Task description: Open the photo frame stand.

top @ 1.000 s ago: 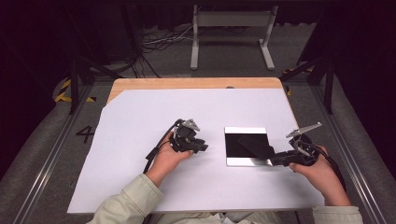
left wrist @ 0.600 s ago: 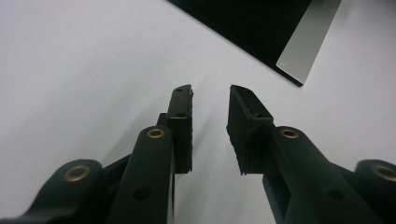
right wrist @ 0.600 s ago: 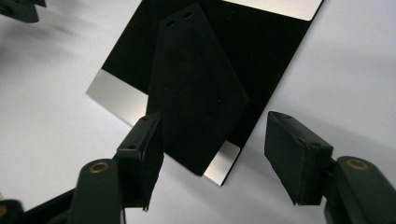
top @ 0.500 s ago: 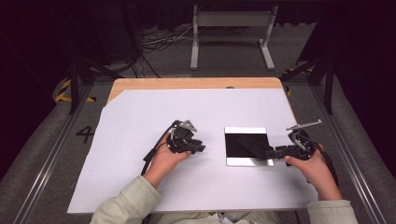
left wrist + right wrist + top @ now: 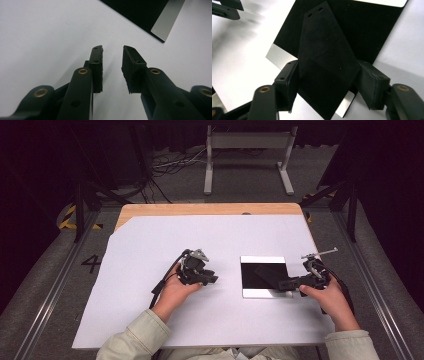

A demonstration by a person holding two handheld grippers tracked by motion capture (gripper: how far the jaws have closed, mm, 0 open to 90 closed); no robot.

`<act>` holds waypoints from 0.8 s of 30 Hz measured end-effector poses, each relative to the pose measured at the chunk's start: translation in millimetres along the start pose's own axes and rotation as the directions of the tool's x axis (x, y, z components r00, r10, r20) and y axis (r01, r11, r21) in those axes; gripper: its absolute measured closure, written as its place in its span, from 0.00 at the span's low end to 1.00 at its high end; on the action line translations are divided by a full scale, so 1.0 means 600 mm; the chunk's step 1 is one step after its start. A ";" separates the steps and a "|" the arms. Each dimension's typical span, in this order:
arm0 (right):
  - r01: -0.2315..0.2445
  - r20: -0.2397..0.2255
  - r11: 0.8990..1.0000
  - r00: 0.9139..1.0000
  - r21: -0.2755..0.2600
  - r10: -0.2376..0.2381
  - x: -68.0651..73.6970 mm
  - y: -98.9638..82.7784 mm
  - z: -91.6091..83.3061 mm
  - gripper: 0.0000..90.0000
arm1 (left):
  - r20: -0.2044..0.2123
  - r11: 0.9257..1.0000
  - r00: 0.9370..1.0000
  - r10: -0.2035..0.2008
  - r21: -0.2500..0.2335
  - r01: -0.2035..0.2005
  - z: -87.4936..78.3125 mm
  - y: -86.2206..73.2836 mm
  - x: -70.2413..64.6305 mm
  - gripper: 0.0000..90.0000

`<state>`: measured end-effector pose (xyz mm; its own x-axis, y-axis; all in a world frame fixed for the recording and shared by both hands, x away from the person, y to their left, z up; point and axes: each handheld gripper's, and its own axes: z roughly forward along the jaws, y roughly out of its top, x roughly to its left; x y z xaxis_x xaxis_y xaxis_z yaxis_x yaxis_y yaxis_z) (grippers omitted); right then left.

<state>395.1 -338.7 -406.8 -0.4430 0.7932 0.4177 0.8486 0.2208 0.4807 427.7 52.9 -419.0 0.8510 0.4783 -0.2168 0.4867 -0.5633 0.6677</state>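
Right now the black leather-like piece [image 5: 325,65], kite-shaped with two small holes near its far tip, is lying over the black mat [image 5: 262,276], a square with shiny silver strips along two edges, which is resting flat on the white sheet [image 5: 150,245] covering the bench [image 5: 210,209], right of centre. You are holding your right gripper [image 5: 280,285] at the mat's near right corner, and its jaws have just been opening; they are standing on either side of the piece's wide near end, though you cannot tell from the right gripper view whether the pads are pressing it. Your left gripper [image 5: 113,58] is resting on the sheet well left of the mat, jaws parted with bare white sheet showing between them.
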 end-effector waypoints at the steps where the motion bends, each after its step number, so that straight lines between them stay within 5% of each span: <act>1: 0.003 0.001 1.000 1.000 -0.004 -0.003 0.001 0.000 0.000 0.45 | 0.000 1.000 1.000 0.002 0.000 -0.002 0.001 0.000 0.000 0.79; 24: 0.028 0.016 0.999 0.999 -0.025 -0.028 0.016 0.002 -0.017 0.54 | 0.002 1.000 1.000 0.002 0.003 -0.002 0.001 0.000 0.000 0.79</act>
<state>389.2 -336.6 -394.5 -0.4615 0.7958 0.3920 0.8286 0.2289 0.5109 427.6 52.3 -419.5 0.8521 0.4762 -0.2169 0.4859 -0.5661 0.6659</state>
